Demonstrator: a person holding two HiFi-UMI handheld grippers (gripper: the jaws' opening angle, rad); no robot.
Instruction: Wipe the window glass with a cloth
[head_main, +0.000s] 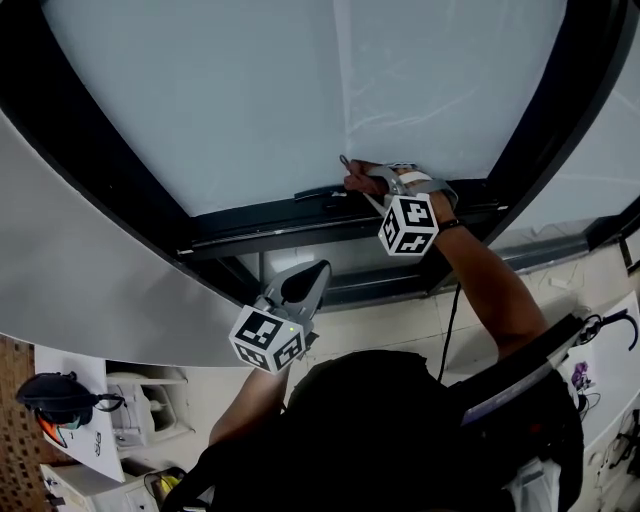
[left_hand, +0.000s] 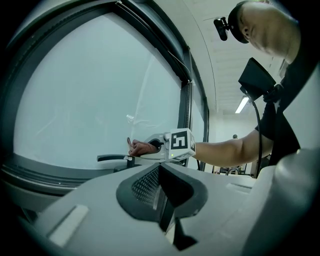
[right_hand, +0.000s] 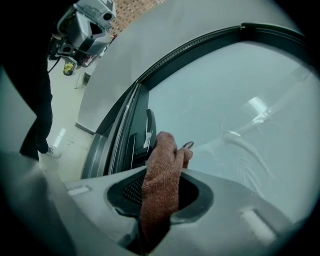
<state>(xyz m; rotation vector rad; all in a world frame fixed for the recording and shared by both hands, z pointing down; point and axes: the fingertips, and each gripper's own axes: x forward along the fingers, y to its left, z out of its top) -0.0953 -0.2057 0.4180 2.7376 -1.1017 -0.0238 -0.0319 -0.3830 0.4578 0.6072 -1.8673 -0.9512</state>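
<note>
- Right gripper (head_main: 352, 180) is reaching up to the bottom edge of the window glass (head_main: 250, 90), just above the dark handle (head_main: 320, 192) on the lower frame rail (head_main: 260, 225).
- Its jaws are clamping down on the reddish-brown cloth (right_hand: 161, 185). The gap is only cloth-thick, and the fabric is standing up out of the jaws toward the pane.
- Cloth tip is sitting low on the pane, near the handle. It is touching or just short of the glass, and I can't confirm contact from these views.
- Left gripper (head_main: 318, 272) is hanging well below the frame, apart from the glass. Its jaws are pressed together with nothing between them, so it is idle.
- Step, as a judgement: wiping is under way or just starting at the lower edge, with most of the pane above and to the left looking yet to cover.
- Next move is calling for the cloth pressed flat on the glass, then swept sideways or upward in overlapping passes.
- The grip needs to be firm so the cloth isn't slipping out, and the gripper needs to stay clear of the handle.
- Risk: the hard jaw tips scraping the glass if the cloth is folding back.
</note>
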